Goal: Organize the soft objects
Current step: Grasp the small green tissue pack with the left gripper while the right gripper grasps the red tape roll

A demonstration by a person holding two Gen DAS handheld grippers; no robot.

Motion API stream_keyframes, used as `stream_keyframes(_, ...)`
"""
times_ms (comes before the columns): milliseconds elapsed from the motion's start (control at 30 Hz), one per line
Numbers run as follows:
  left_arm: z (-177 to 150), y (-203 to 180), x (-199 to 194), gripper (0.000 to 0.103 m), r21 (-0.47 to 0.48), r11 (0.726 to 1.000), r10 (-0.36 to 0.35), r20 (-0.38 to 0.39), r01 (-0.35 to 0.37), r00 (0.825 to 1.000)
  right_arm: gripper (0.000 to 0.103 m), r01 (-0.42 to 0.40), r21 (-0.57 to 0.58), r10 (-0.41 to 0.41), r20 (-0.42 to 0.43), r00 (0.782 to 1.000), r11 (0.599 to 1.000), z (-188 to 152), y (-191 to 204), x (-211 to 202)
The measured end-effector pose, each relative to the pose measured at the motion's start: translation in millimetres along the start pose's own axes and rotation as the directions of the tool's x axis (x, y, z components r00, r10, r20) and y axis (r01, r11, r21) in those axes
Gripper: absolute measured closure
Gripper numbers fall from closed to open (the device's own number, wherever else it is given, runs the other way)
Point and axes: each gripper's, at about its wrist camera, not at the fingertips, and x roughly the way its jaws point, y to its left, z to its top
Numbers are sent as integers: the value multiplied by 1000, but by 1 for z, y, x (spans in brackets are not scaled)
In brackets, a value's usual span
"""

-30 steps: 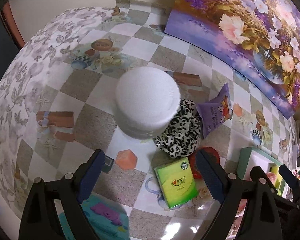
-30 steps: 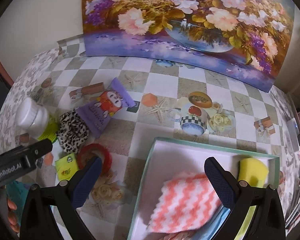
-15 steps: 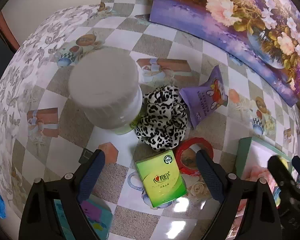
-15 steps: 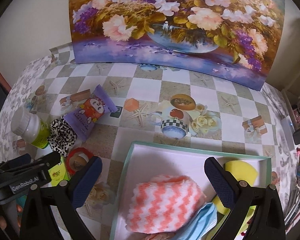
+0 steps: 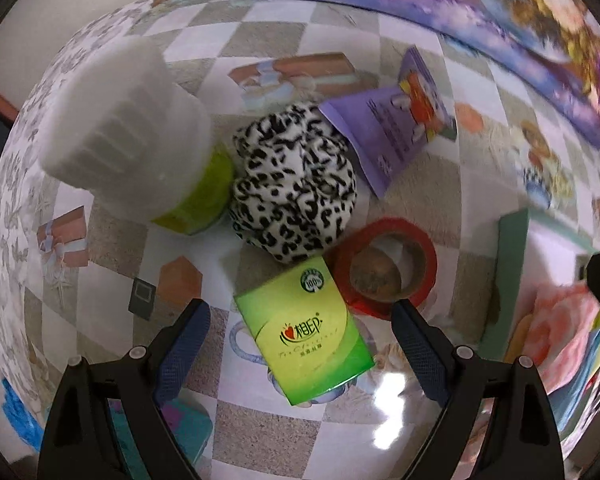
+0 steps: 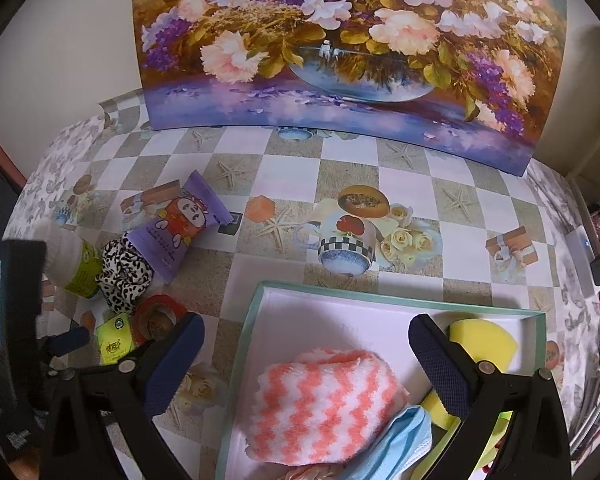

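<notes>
Right wrist view alone shows box contents; both grippers' fingers released, grasping nothing.

Left cluster is tight. Leopard-print scrunchie hemmed in on all sides: white-capped bottle upright and touching it on one side, purple snack packet overlapping its far edge, red tape roll and green tissue pack pressed against its near edge. Only way in is from above. Left gripper hangs over the tissue pack, jaws wide.

Open checkered tablecloth between the cluster and the flower painting.

Box: near half crowded by the pink zigzag cloth, blue cloth and yellow sponge; far strip bare.
</notes>
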Motion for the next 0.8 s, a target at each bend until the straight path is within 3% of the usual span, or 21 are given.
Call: stream_keyframes(800,-16,10,-4,11,122,992,43,-37,-38,998,0,-12,-19,12,-10,1000,1000,-1,9,4)
